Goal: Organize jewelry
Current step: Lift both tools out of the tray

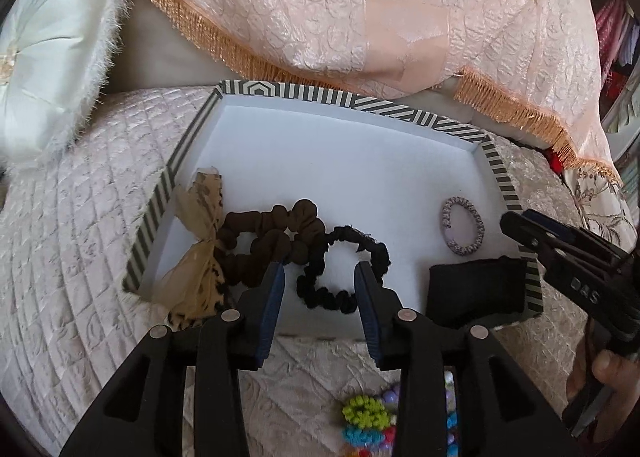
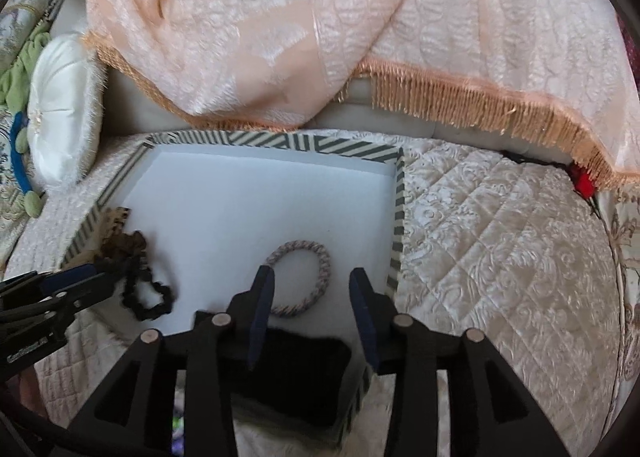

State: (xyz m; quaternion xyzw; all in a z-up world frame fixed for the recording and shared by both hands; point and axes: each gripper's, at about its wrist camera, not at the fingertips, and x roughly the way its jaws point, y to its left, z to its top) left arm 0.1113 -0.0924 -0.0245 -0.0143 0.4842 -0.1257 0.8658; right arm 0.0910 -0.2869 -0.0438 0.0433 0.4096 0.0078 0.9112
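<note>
A striped box (image 1: 496, 167) with a white floor lies on the quilted bed; it also shows in the right wrist view (image 2: 396, 225). Inside lie a brown scrunchie (image 1: 276, 233), a black scrunchie (image 1: 344, 269), a tan patterned bow (image 1: 200, 241), a grey-pink braided hair tie (image 1: 464, 225) and a black cloth piece (image 1: 472, 289). My left gripper (image 1: 320, 271) is open and empty just above the black scrunchie. My right gripper (image 2: 312, 277) is open and empty over the braided hair tie (image 2: 300, 281) and black cloth (image 2: 296, 361).
Colourful beaded pieces (image 1: 368, 421) lie on the quilt (image 1: 80, 237) below the box's near edge. A peach fringed blanket (image 1: 360, 9) hangs behind the box. A white round pillow (image 1: 52, 57) sits at the left. The right gripper's body (image 1: 568, 253) shows by the box's right wall.
</note>
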